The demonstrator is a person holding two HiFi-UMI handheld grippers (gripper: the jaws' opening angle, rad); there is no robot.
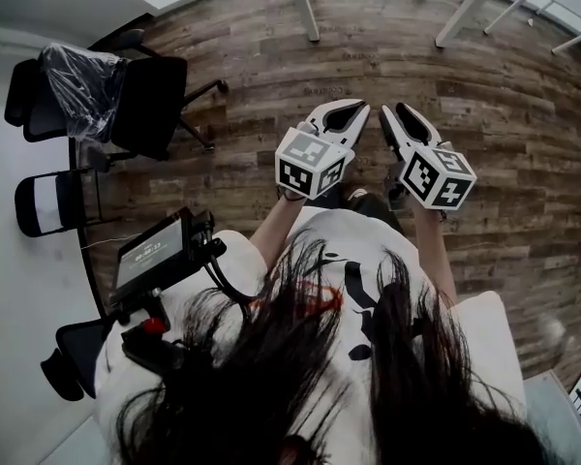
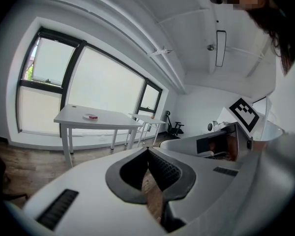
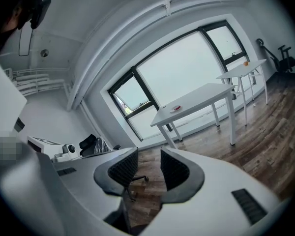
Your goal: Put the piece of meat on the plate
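Note:
A small plate [image 2: 90,116] with a red piece on it sits on a white table [image 2: 108,120] by the window, far across the room. The right gripper view shows the same plate [image 3: 176,107] and table [image 3: 201,95]. I hold both grippers side by side at chest height over the wooden floor, well short of that table. The tips of my left gripper [image 1: 360,108] [image 2: 148,151] meet, with nothing between them. My right gripper [image 1: 395,112] [image 3: 149,151] shows a narrow gap between its pads and holds nothing.
A second white table [image 3: 242,69] with a small orange object [image 3: 246,63] stands beyond the first. Black office chairs [image 1: 126,95] stand to my left, and white table legs [image 1: 300,3] ahead. A screen device [image 1: 155,250] hangs at my left side.

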